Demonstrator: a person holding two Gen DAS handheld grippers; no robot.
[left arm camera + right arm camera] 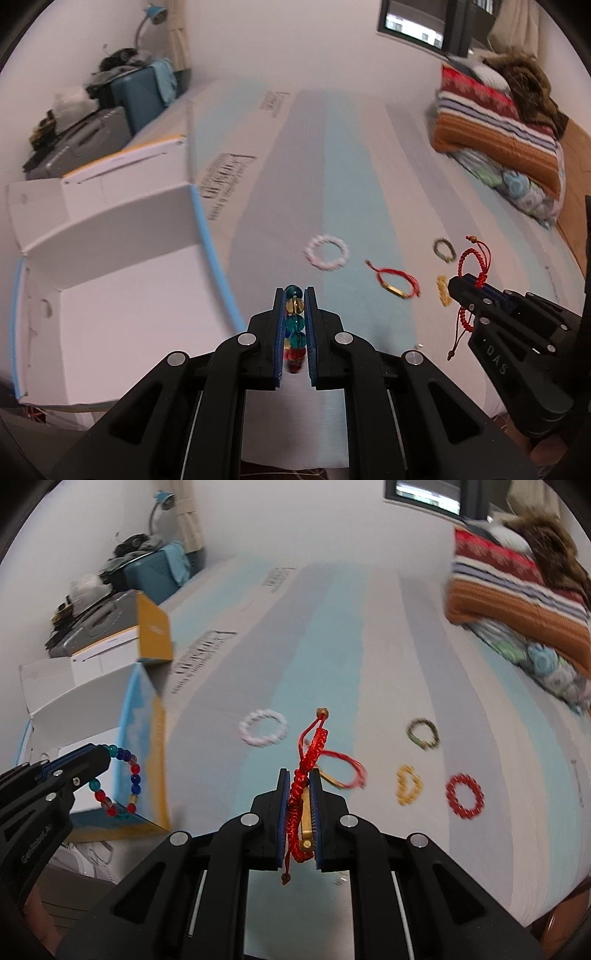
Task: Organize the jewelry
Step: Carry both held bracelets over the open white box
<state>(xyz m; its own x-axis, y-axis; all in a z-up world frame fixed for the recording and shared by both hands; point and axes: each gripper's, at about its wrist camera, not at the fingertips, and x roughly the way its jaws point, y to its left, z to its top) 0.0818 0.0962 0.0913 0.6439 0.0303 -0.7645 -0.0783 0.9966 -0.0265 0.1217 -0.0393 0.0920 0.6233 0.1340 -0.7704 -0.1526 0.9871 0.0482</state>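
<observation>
My left gripper (294, 291) is shut on a bracelet of teal, amber, blue and red beads (295, 325), held above the striped bed beside the open white box (129, 295). From the right wrist view, this gripper (105, 753) dangles the bead loop (125, 782) in front of the box (136, 716). My right gripper (299, 771) is shut on a red braided cord bracelet (306, 768) with a gold bar. The left wrist view shows it (458, 284) at right, the cord (476, 258) hanging from its tip.
Loose on the bedsheet lie a white bead bracelet (263, 727), a red cord bracelet (347, 771), an olive one (423, 734), a yellow one (408, 784) and a red bead one (464, 795). Folded blankets (498, 122) sit far right, suitcases (140, 96) far left.
</observation>
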